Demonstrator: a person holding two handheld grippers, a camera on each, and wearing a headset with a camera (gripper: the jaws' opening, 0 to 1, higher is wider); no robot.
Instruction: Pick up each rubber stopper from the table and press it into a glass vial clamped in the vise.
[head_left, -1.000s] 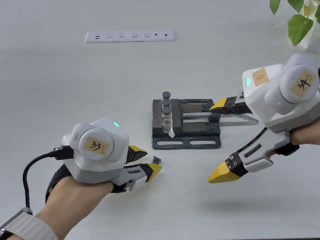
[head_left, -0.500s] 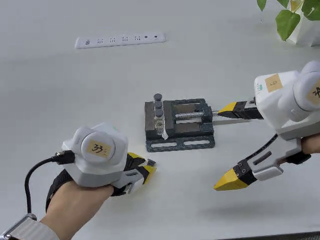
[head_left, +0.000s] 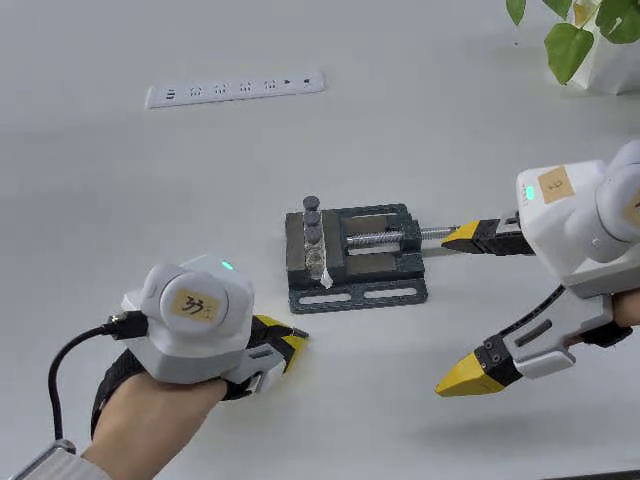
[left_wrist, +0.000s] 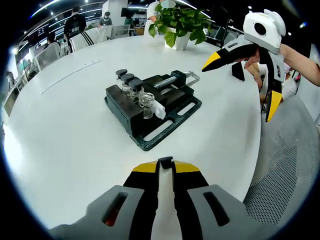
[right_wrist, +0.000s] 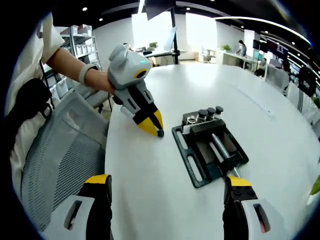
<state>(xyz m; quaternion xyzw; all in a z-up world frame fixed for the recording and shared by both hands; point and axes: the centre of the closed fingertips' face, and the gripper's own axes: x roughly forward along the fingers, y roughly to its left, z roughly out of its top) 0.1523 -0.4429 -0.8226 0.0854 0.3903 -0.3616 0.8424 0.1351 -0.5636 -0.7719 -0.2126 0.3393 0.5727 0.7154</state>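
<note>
On white table (head_left: 150, 180), near front edge: left tongs (head_left: 298, 342) clenched on small dark rubber stopper (left_wrist: 165, 161); right tongs (head_left: 445, 313) released. Centre over unstoppered clear glass vial (left_wrist: 146, 102), press straight down.

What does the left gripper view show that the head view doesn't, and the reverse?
Left gripper view: the rubber stopper pinched at the left gripper's tips, and people in the background. Head view: the cable running from that gripper and the hand holding it. Both: the vise with its row of vials, the open right gripper, the plant.
</note>
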